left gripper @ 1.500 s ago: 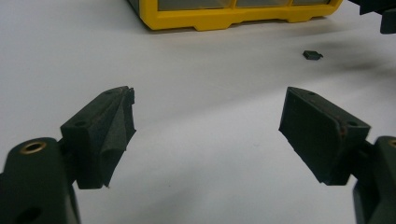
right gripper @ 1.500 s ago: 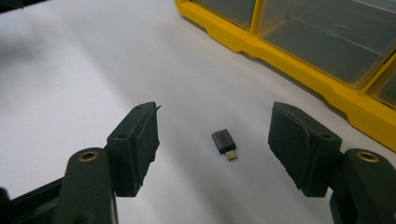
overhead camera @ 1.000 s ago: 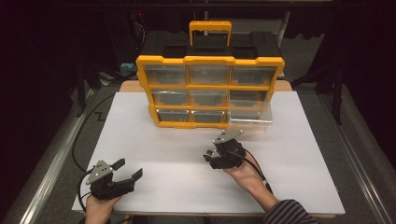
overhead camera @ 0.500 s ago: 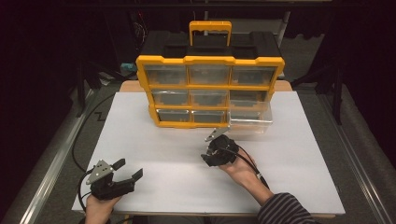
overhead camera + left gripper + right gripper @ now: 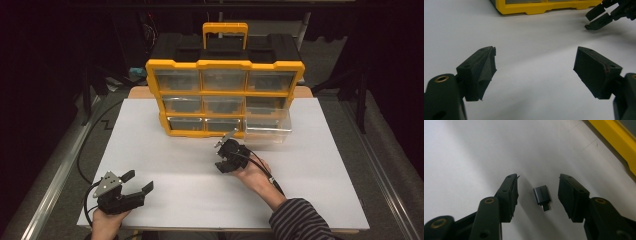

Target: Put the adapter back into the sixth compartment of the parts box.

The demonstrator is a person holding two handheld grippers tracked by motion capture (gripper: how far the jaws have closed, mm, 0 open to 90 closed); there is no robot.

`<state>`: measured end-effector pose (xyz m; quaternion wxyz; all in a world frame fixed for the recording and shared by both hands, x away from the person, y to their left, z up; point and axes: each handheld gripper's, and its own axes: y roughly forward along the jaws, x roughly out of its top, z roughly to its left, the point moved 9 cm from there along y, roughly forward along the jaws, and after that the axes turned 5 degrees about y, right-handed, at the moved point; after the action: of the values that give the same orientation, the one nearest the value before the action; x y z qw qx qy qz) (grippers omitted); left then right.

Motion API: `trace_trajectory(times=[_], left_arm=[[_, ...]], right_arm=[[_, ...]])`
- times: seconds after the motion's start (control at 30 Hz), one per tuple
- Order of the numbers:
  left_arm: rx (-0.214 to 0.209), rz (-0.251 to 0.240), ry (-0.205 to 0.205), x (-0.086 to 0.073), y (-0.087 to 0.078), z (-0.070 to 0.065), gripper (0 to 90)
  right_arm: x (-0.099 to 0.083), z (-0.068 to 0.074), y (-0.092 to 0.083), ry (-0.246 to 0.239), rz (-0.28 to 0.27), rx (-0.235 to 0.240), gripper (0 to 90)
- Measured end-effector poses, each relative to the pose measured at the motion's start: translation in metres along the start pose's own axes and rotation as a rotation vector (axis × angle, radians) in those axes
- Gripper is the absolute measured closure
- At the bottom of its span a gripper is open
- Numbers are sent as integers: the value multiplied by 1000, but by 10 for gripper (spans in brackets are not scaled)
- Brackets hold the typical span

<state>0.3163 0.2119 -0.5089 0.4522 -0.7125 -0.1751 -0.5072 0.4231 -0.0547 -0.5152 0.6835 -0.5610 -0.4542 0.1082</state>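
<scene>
Since the earlier frame my right gripper had slid leftward across the white table, away from the pulled-out clear drawer, and its jaws had just been closing. They were not yet on anything: in the right gripper view a small dark grey adapter lay flat on the table between my two black jaws, with a gap on either side, so the pads stood apart from it. Its short plug end pointed back toward me. I think it was a USB adapter, though the picture was too dim to be sure.

My left gripper sat near the front left corner of the table, well apart from the right one, its jaws wide apart with nothing between them. From the left gripper view I could see bare white surface between my pads and, farther off, the right gripper's jaws over the table.

The yellow organizer stood upright at the far side of the table, its bottom right drawer drawn out in front of it.
</scene>
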Motion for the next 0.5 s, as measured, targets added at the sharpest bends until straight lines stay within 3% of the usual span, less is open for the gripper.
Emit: trace_trajectory(times=[0.23,0.5], left_arm=[[-1,2,1,0,0,0,188],[-1,3,1,0,1,-1,188]], right_arm=[[-4,-4,9,13,64,13,580],[-5,-5,8,46,80,34,662]])
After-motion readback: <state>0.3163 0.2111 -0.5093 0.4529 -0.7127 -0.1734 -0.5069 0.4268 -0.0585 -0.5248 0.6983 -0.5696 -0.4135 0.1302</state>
